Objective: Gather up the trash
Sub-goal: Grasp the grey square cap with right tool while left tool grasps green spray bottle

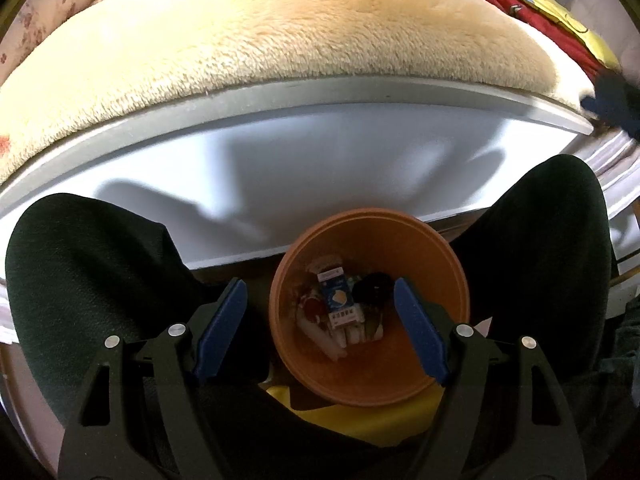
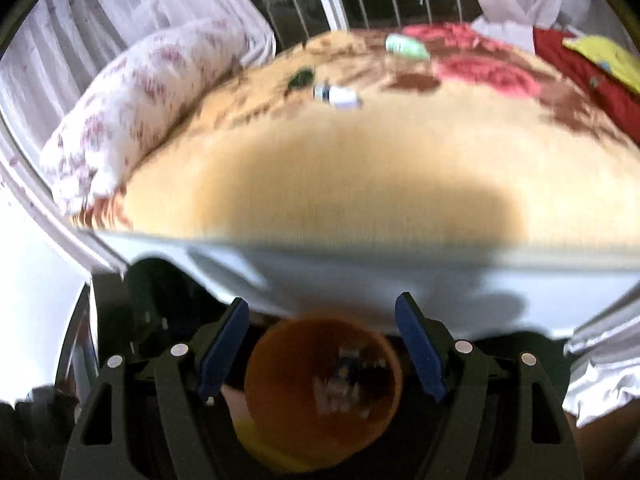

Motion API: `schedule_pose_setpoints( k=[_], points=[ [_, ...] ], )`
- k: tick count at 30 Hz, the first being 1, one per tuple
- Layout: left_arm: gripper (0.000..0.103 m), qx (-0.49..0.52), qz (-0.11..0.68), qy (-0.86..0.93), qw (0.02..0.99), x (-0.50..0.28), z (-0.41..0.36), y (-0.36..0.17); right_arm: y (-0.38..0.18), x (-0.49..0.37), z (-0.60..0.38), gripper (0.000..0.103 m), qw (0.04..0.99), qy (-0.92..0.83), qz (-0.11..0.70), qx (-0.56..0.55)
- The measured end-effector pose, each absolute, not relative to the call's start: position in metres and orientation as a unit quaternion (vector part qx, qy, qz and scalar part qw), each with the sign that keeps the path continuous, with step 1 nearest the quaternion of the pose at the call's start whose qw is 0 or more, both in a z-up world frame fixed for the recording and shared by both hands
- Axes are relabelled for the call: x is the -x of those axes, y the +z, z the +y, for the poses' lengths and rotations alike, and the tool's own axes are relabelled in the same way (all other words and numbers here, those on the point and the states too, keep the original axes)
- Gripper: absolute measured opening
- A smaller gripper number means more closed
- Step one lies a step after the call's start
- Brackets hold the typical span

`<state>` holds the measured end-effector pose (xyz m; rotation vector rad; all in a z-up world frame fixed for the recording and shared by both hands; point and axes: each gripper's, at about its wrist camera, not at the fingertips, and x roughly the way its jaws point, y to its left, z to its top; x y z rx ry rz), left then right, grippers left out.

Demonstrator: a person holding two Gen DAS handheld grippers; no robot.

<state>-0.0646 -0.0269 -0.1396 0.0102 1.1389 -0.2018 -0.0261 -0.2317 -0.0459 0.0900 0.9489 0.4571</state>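
Trash so far sits in the orange bin (image 1: 368,308) on the floor between the person's knees (image 1: 92,280): blue-and-white carton (image 1: 338,298) upright in the middle, dark crumpled bit (image 1: 374,286) beside it, pale wrappers underneath. Bin's roughly a third full by the look of it, plenty of room.

More trash out on the bed: right wrist view shows a small white-and-blue bottle (image 2: 336,96), a dark scrap (image 2: 302,78) just beside it, and a pale green packet (image 2: 406,48) further back on the tan blanket (image 2: 320,168). That frame is motion-blurred, so IDs are rough.

Tongs: left gripper (image 1: 320,328) jaws spread wide, nothing between the pads, hanging right over the bin mouth. Right gripper (image 2: 322,352) also spread, empty, above the bin and angled toward the bed.

Reading it as a drop just finished; next step is likely reach for the next piece.

How I'd do it:
- Send right to the bottle first, nearest of the three.
- Keep jaws wide until pads straddle it, approach across its short axis so it doesn't roll.
- Blanket is plush: come down lightly, else pads snag pile instead of item.
- Clear the white bed rail (image 1: 320,92) on the way out and back.
- Release only when fully over the bin rim.
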Motion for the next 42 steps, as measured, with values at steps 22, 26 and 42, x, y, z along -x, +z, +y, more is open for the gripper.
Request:
schedule_pose_setpoints(
  k=[22,26,42],
  points=[
    [0.081,0.003,0.458,-0.108,0.882,0.057,-0.003,-0.109,-0.048,-0.210,-0.139,0.057,0.885,0.137,0.444,0.017],
    [0.081,0.017,0.461,-0.105,0.881,0.054,0.003,-0.115,-0.063,-0.225,-0.132,0.054,0.877,0.124,0.464,0.027],
    [0.081,0.048,0.455,-0.114,0.882,0.036,0.025,-0.055,-0.056,-0.190,-0.169,0.032,0.888,0.159,0.431,-0.004]
  ],
)
